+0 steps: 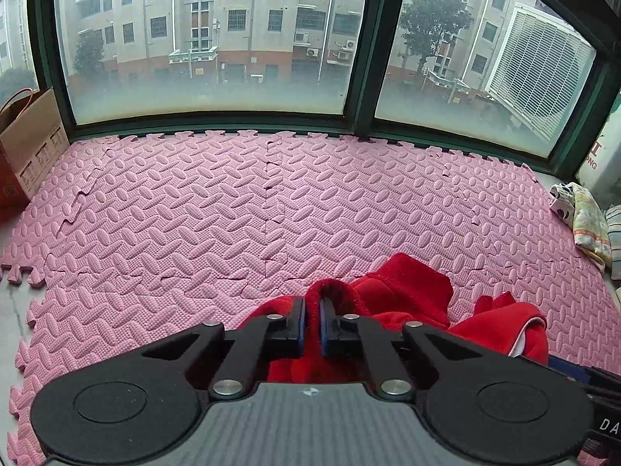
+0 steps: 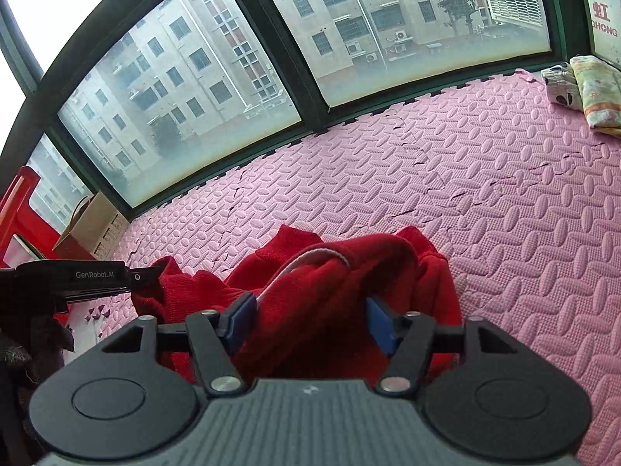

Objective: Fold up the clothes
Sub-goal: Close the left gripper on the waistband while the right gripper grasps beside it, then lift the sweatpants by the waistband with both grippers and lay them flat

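Observation:
A crumpled red garment [image 1: 407,295] lies bunched at the near edge of the pink foam mat [image 1: 233,202]. My left gripper [image 1: 312,310] is shut on a rolled red hem that loops up between its blue pads. In the right wrist view the same red garment [image 2: 333,272] is heaped up, with a white inner edge showing. My right gripper [image 2: 310,324] stands wide open, its blue pads [image 2: 382,326] on either side of the heap. The left gripper [image 2: 145,273] shows at the left of that view, holding the garment's edge.
A brown cardboard box with a paper bag [image 1: 31,147] stands at the mat's far left corner. Folded patterned clothes [image 1: 582,217] [image 2: 586,93] lie at the far right. Windows [image 1: 217,39] run along the back. A white box with red lettering [image 1: 601,155] stands at the right.

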A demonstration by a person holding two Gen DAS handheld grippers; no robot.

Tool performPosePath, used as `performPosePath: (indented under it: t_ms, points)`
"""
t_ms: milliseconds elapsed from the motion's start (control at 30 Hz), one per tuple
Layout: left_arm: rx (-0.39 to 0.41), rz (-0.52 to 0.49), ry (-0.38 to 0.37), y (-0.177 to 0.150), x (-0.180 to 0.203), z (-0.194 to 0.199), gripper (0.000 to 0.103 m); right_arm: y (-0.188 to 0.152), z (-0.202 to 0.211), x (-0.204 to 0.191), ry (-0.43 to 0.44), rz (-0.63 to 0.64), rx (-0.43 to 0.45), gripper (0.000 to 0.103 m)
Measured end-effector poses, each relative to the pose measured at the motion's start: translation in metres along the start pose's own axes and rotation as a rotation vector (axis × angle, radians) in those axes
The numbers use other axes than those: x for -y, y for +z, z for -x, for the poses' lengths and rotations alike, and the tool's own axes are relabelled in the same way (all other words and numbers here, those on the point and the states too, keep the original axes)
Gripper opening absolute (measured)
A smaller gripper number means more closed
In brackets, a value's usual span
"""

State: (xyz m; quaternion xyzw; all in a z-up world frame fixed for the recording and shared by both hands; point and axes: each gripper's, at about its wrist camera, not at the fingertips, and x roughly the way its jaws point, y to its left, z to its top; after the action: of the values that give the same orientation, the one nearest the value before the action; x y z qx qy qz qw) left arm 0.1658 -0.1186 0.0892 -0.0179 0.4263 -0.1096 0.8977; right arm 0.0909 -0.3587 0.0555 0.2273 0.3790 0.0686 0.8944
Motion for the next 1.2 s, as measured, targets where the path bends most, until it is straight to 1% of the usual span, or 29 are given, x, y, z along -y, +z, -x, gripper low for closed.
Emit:
performPosePath:
  t_ms: [67, 167, 333, 500, 667, 800, 900, 1100, 1200]
  points:
    - [0.014, 0.008, -0.015, -0.004, -0.003, 0.009, 0.005, -0.004, 0.005, -0.001, 0.01, 0.0, 0.004, 0.038]
    - [0.044, 0.022, -0.042, -0.011, -0.006, 0.029, 0.005, -0.008, 0.018, -0.005, 0.024, 0.009, 0.016, 0.03]
    - [0.107, 0.02, -0.082, -0.028, -0.011, 0.077, 0.004, -0.015, 0.051, -0.012, 0.085, 0.047, 0.038, 0.027]
    - [0.158, 0.015, -0.108, -0.056, -0.019, 0.128, 0.004, -0.026, 0.087, -0.018, 0.156, 0.085, 0.05, 0.026]
    - [0.179, -0.02, -0.135, -0.096, -0.021, 0.172, 0.004, -0.056, 0.12, -0.021, 0.204, 0.146, -0.003, 0.026]
    - [0.158, -0.046, -0.153, -0.131, -0.023, 0.196, 0.004, -0.081, 0.145, -0.024, 0.24, 0.196, -0.049, 0.026]
    - [0.114, -0.052, -0.158, -0.159, -0.027, 0.202, 0.004, -0.099, 0.165, -0.026, 0.267, 0.233, -0.083, 0.026]
    - [0.0, -0.012, -0.177, -0.205, -0.045, 0.202, 0.004, -0.127, 0.175, -0.022, 0.234, 0.279, -0.178, 0.026]
    - [-0.038, -0.023, -0.173, -0.221, -0.051, 0.2, 0.004, -0.14, 0.18, -0.02, 0.215, 0.302, -0.226, 0.028]
